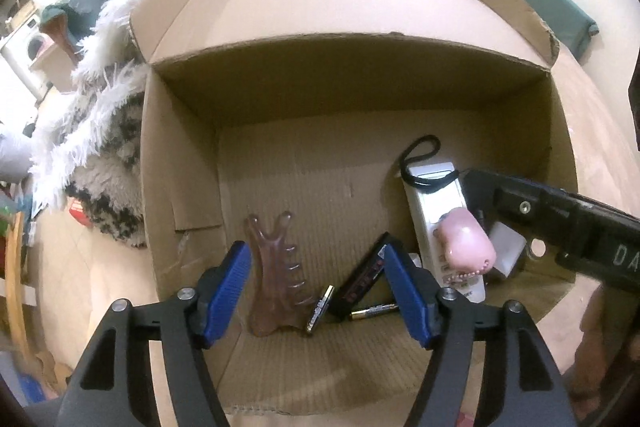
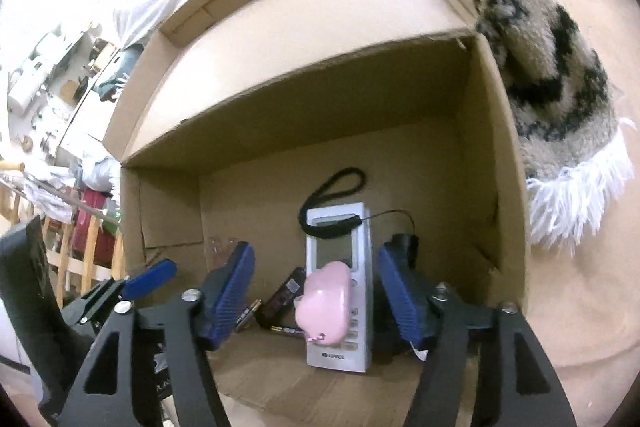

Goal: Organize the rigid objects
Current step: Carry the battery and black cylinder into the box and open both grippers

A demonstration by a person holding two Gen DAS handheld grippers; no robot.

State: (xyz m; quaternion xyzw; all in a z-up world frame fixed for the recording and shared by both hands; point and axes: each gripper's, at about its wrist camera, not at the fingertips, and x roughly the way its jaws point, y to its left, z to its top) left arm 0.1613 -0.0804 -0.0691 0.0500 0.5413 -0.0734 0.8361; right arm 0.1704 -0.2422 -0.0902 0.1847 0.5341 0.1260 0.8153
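1. The left gripper [image 1: 316, 291] stood with its blue-padded jaws apart and nothing between the pads; through the gap lay the floor of the open brown cardboard box [image 1: 180, 155].
2. The right gripper [image 2: 316, 301] was likewise spread, clamped on nothing. Its pads framed the white rectangular remote control [image 2: 340, 287] without touching it.
3. That remote lay flat on the box floor with its long axis running away from the right gripper, almost in line with the fingers. A black wrist cord [image 2: 332, 199] looped off its far end, and a small pink rounded plastic case [image 2: 324, 311] rested on its button face.
4. Just left of the remote, a flat black rectangular device [image 1: 364, 277] leaned at an angle, with two cylindrical batteries [image 1: 320, 309] at its near end.
5. Further left lay a translucent brown comb-shaped scraping board [image 1: 272, 279], its long axis pointing away from the left gripper, teeth facing the batteries.
6. The right hand was the nearer one to the remote and pink case; the left was nearer to the scraper and batteries. In my judgement the next pick would turn on that split.
7. Both grippers pointed steeply down into the box from its near edge, the right arm crossing the left view's right side.
8. A shaggy patterned rug [image 2: 552, 67] lay outside the box.
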